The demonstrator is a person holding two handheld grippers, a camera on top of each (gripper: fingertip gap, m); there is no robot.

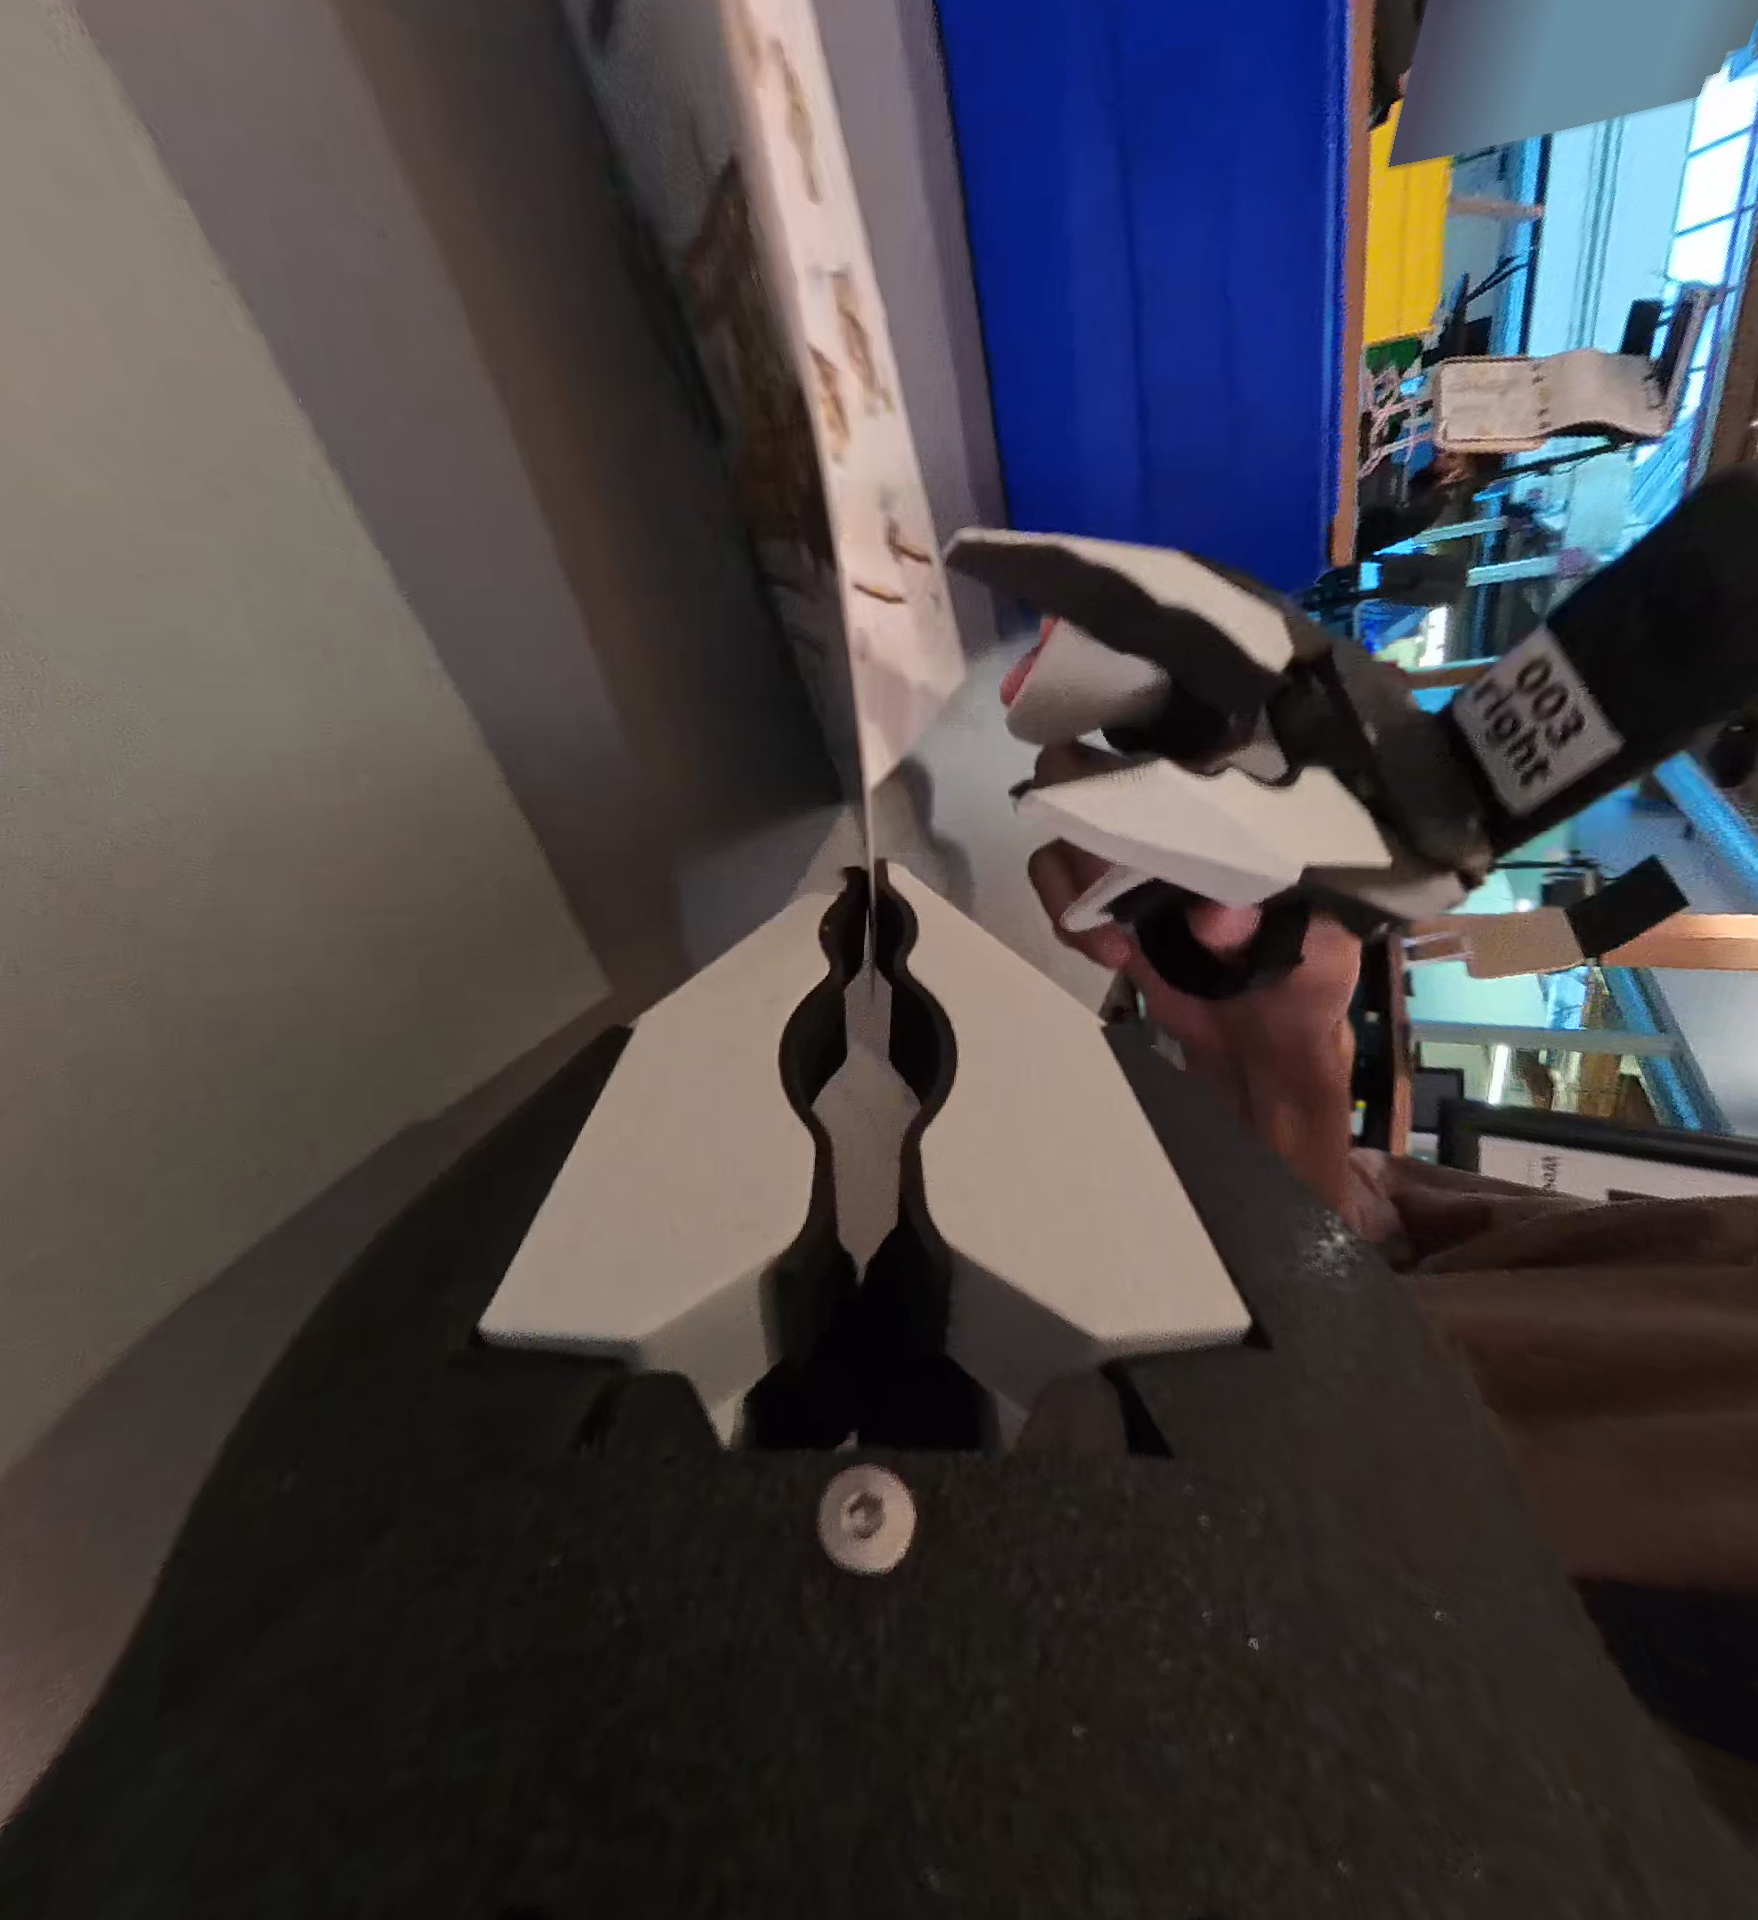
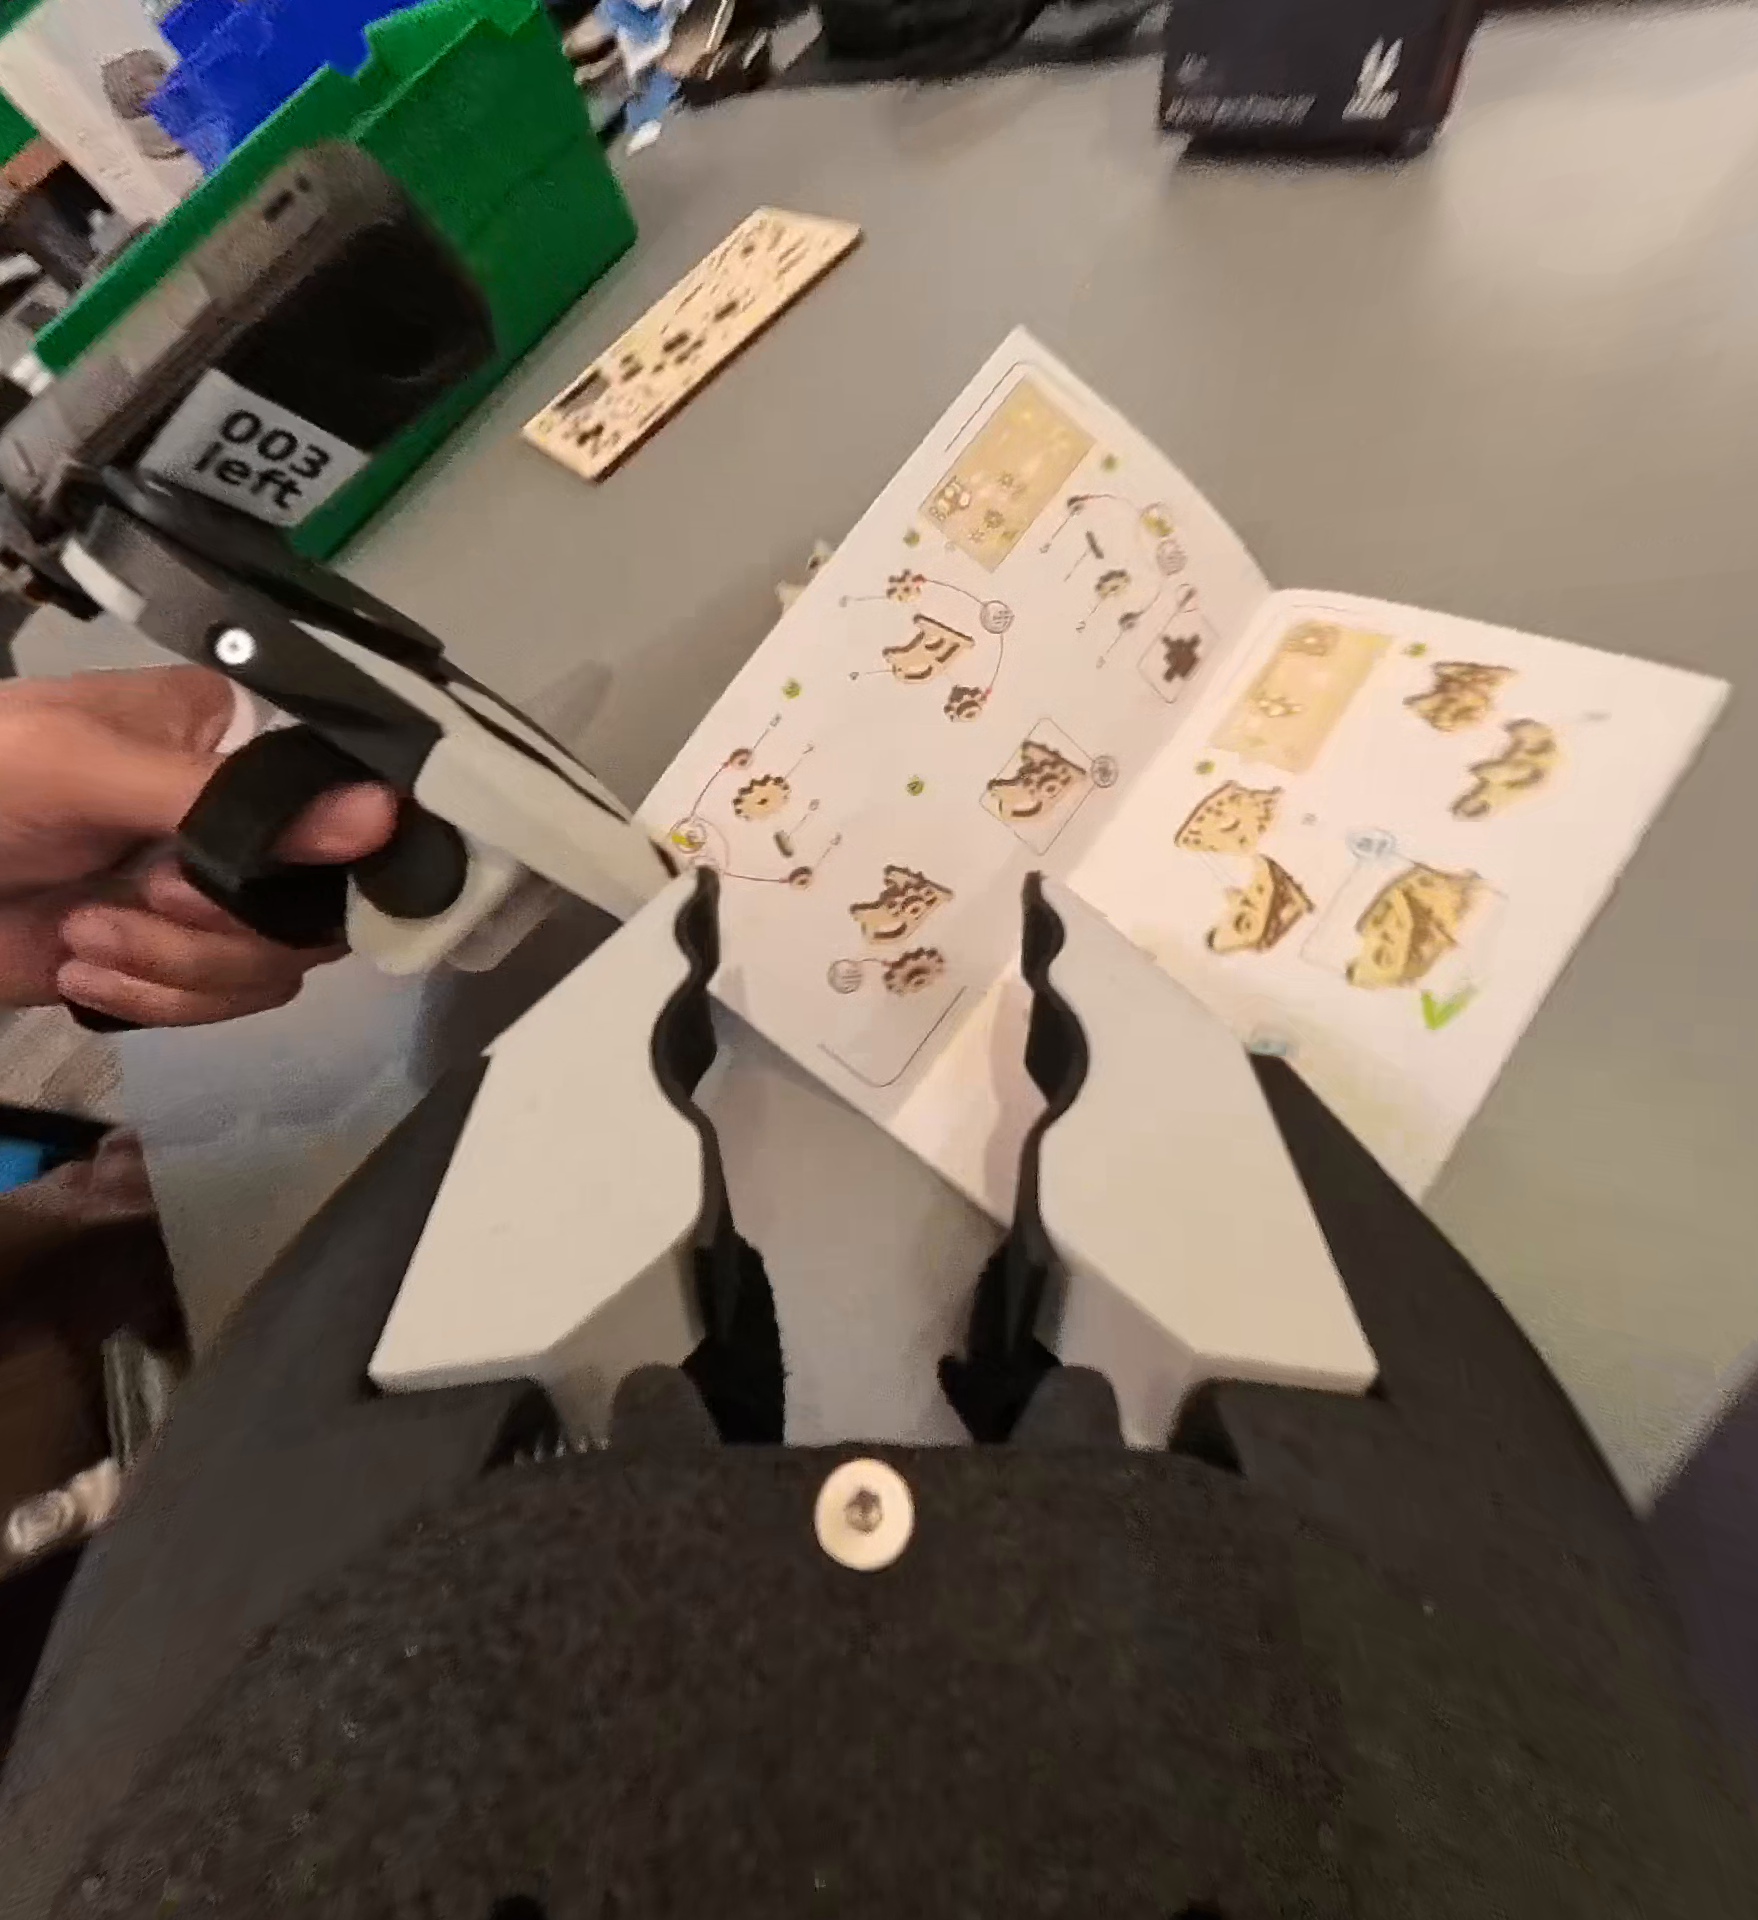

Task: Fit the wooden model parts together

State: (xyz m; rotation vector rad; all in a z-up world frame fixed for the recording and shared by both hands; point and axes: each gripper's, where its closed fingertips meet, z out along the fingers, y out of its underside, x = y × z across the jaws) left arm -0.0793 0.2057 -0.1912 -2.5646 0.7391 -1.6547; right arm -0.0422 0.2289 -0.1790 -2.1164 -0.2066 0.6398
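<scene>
2 grippers, left gripper [image 1: 870,935] pinching booklet [image 2: 1114,748], right gripper [image 2: 870,935] spread

Bins and a box at the edge of a grey table [image 2: 1374,343].
Green plastic bin [image 2: 501,197] at ten o'clock in the right wrist view, something blue [image 2: 231,73] inside it; dark box [image 2: 1311,73] at one o'clock, well apart. In the left wrist view, blue panel [image 1: 1145,260] at twelve o'clock, yellow patch [image 1: 1405,249] just beside it at one o'clock.
</scene>
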